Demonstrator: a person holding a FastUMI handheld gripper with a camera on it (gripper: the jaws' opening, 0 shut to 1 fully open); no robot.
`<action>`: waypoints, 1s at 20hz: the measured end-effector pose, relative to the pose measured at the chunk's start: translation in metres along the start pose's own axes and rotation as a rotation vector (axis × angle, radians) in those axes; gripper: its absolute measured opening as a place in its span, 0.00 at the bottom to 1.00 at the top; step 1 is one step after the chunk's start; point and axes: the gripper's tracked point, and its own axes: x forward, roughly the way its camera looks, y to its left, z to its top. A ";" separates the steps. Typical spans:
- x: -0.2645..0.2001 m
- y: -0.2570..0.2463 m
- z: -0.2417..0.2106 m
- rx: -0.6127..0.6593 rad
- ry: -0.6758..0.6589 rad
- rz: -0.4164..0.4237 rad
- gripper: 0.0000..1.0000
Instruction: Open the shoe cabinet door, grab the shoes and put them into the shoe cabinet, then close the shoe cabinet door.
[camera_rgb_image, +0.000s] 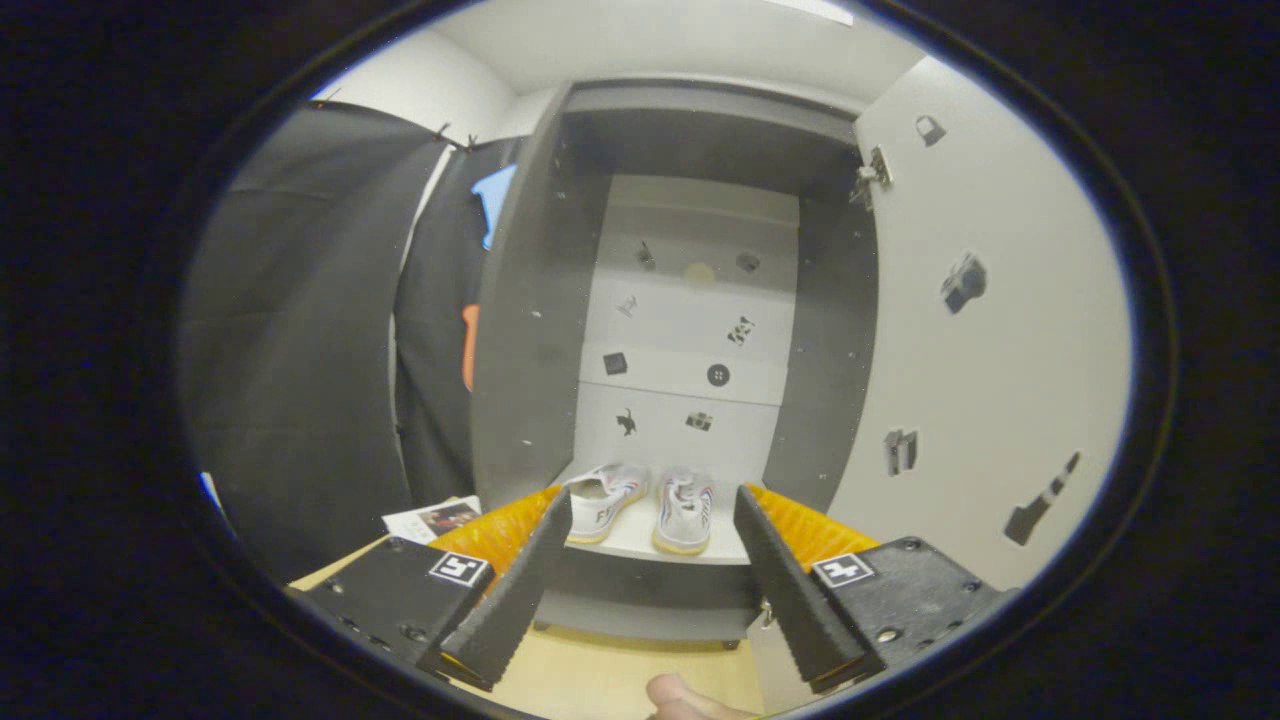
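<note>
The shoe cabinet (520, 330) stands open straight ahead, its grey side walls framing a pale back panel. Its door (990, 330) is swung out to the right, inner face toward me, with small dark stickers on it. Two white shoes sit side by side on the cabinet's bottom shelf (640, 545): the left shoe (603, 497) angled leftward, the right shoe (686, 512) pointing toward me. My gripper (650, 510) is open, a little in front of the shelf, with nothing between its fingers. Both shoes lie just beyond the fingertips.
Black cloth hangs to the left of the cabinet. A printed leaflet (432, 518) lies on the light wooden floor (600, 680) by the cabinet's left foot. A person's toe (685, 698) shows on the floor below the fingers.
</note>
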 end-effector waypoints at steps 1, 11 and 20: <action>-0.018 0.001 0.009 0.000 -0.021 0.011 1.00; -0.178 -0.055 0.077 -0.013 -0.111 -0.033 1.00; -0.275 -0.156 0.103 0.021 -0.148 -0.076 1.00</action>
